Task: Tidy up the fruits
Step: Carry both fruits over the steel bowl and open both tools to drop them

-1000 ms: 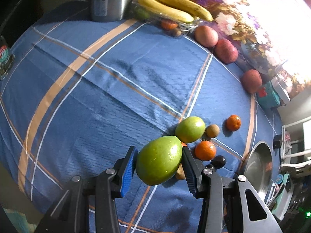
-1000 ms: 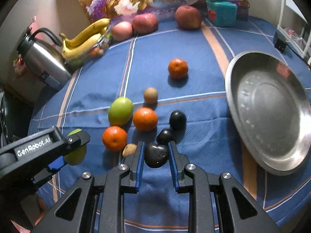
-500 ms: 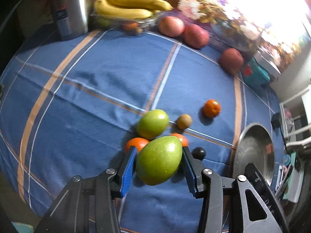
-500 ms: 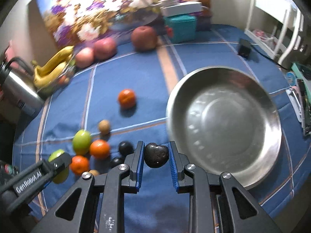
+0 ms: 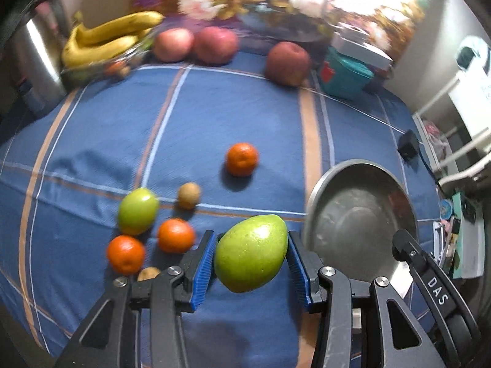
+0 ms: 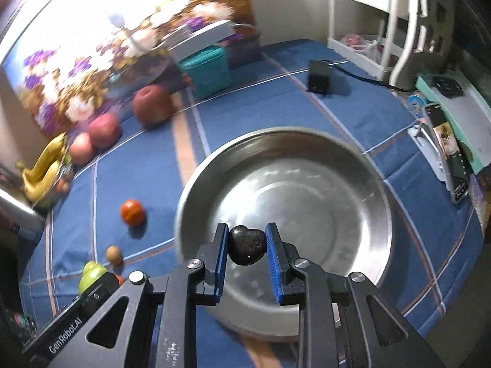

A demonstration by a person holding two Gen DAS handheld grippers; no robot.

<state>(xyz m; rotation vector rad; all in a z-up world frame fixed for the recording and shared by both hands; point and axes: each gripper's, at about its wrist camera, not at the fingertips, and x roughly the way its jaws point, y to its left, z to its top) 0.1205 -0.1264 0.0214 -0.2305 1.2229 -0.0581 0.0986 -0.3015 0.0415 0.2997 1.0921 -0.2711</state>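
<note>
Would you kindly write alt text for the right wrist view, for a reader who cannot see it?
The right gripper is shut on a small dark fruit above the near edge of a steel bowl with nothing in it, on a blue striped tablecloth. To the left lie an orange, apples and bananas.

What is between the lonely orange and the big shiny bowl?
Only bare blue tablecloth between that orange and the bowl, seen in the left wrist view.
</note>
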